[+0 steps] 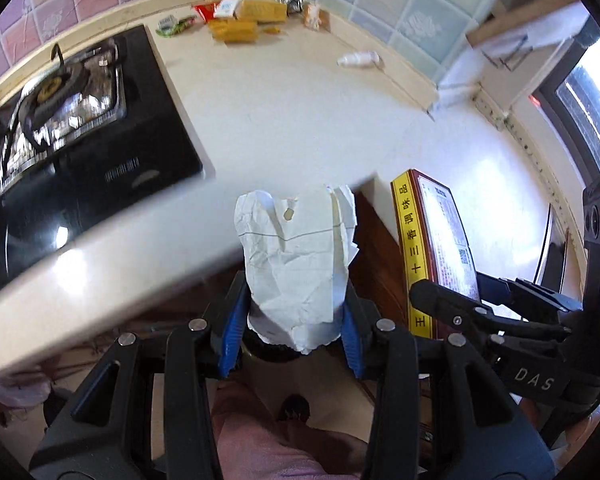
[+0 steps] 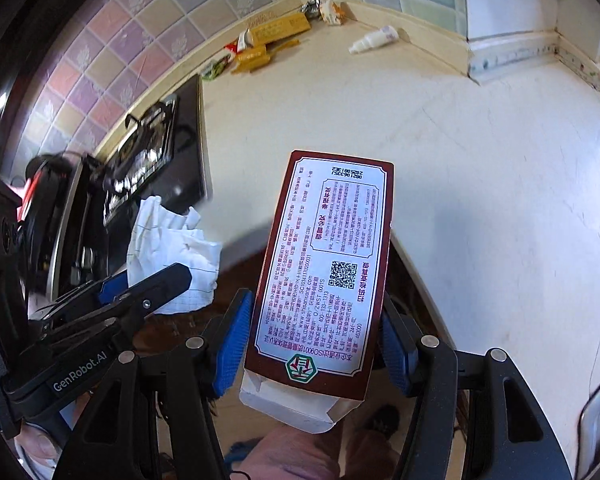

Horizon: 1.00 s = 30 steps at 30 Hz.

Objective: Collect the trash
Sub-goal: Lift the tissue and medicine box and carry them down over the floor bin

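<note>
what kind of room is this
Most likely a home kitchen. A black gas hob is set into a pale countertop, pastel tiles line the wall behind it, and food wrappers and boxes lie in the far corner.

White crumpled paper (image 1: 296, 264) ruled with thin dark lines, a maroon-bordered box (image 2: 324, 268) with a yellow side and red print, blue gripper pads (image 2: 232, 344), a black stove (image 1: 96, 148) left, pastel flower-patterned tiles (image 1: 384, 0) far.
</note>
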Available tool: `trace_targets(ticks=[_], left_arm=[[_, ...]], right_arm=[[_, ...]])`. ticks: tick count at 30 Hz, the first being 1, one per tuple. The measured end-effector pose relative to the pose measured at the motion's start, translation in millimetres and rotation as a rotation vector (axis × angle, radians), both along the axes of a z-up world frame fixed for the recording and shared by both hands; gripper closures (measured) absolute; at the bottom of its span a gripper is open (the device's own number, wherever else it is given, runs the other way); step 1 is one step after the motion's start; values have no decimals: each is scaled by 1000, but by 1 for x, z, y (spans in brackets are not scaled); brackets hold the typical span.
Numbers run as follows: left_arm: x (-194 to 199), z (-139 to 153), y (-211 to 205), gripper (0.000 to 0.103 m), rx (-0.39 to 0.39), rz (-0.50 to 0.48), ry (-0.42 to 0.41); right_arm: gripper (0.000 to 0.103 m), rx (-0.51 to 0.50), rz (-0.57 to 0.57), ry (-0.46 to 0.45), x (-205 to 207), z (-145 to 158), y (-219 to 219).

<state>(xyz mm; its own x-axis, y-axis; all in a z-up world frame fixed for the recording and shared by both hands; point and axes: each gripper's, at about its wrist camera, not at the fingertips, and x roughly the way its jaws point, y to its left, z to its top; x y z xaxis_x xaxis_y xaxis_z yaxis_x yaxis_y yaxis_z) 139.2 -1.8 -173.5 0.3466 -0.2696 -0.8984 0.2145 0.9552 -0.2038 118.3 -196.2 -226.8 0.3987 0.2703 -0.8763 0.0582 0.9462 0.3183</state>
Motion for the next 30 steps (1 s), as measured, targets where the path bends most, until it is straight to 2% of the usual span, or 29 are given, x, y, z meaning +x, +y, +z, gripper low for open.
trace_targets(ticks=[9, 17, 22, 30], left_arm=[[-65, -42, -16, 65, 61, -25, 67], [-81, -99, -14, 64, 77, -60, 136], [-81, -158, -10, 64, 83, -67, 205], [-72, -260, -6, 64, 45, -97, 310]], right_arm=[[44, -18, 62, 67, -71, -64, 1], [44, -26, 65, 148, -101, -141, -5], [44, -36, 62, 215, -109, -202, -7], [44, -52, 33, 284, -110, -310, -25]])
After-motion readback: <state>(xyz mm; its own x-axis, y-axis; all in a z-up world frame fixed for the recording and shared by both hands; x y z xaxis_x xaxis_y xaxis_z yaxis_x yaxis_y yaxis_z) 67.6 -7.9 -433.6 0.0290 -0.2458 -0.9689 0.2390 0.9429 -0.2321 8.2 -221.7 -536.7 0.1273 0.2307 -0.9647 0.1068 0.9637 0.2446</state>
